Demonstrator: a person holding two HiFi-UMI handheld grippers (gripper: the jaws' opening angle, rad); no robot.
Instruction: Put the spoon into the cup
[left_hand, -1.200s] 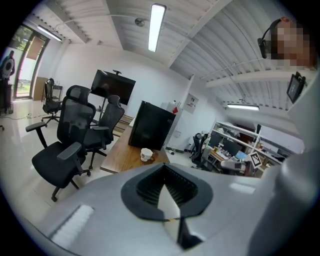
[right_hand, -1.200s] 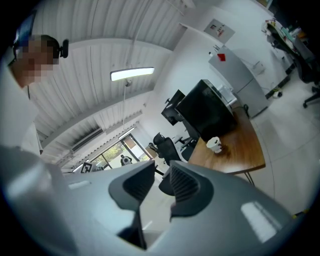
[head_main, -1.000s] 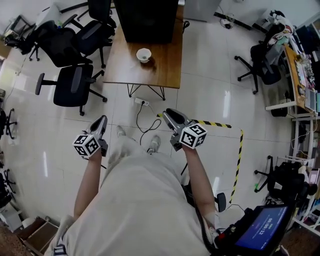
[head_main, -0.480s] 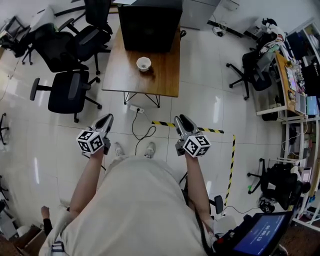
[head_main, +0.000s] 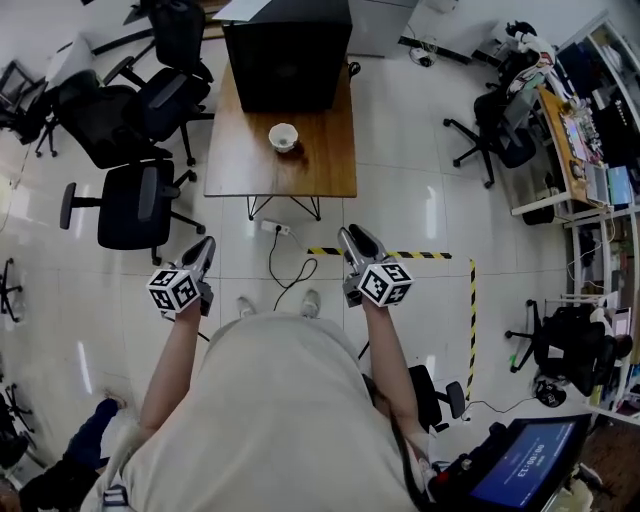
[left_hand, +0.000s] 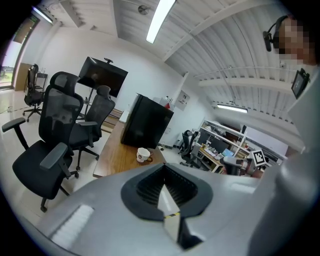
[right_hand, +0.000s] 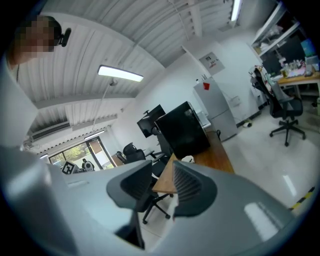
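Note:
A white cup (head_main: 283, 136) stands on the wooden table (head_main: 320, 170) well ahead of me; it also shows as the cup (left_hand: 143, 155) in the left gripper view and the cup (right_hand: 188, 159) in the right gripper view. A small brown mark lies beside it, too small to tell as a spoon. My left gripper (head_main: 205, 248) is held in the air over the floor, its jaws together and empty. My right gripper (head_main: 351, 238) hangs level with it, jaws apart with nothing between them. Both point toward the table and are far from the cup.
A big black box (head_main: 288, 50) fills the table's far end. Black office chairs (head_main: 138, 195) stand left of the table, another chair (head_main: 500, 135) to the right by a cluttered desk (head_main: 578, 140). A power strip with cable (head_main: 279, 229) and yellow-black tape (head_main: 430, 254) lie on the floor.
The head view has swung, so the table now sits straighter ahead. Both grippers shifted a little with the body, and the right one turned slightly. Nothing was taken hold of.

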